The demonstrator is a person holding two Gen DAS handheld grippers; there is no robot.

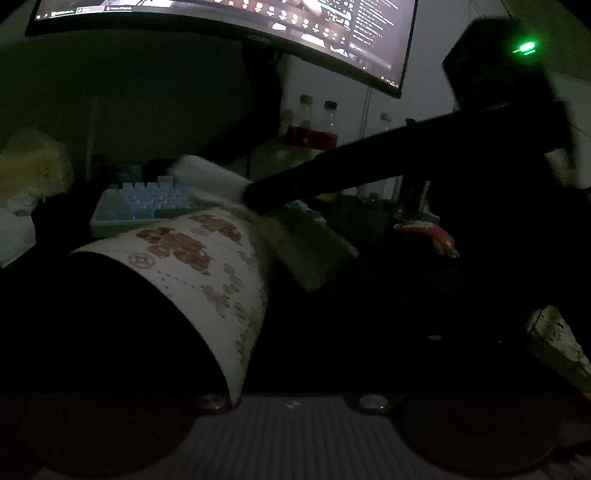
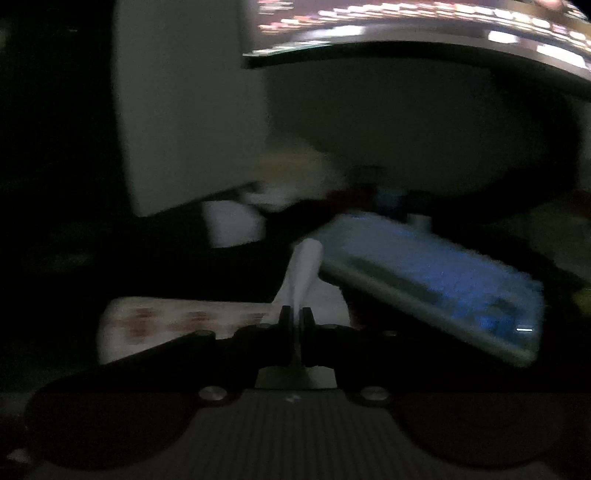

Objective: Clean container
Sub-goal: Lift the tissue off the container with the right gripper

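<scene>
While the right gripper [image 2: 296,319] pinches a white cloth [image 2: 303,266] between pressed-together fingers, only the left wrist view shows its tip at the rim of the patterned container [image 1: 207,266]. The left gripper holds that container near the desk's front edge; its spread is hidden. A keyboard [image 1: 144,203] lies behind.

Nothing legible anywhere: lines of text on the monitor [image 1: 229,22] above the keyboard [image 1: 144,203] too small and blurred; brown print on the container [image 1: 192,251] unreadable.
</scene>
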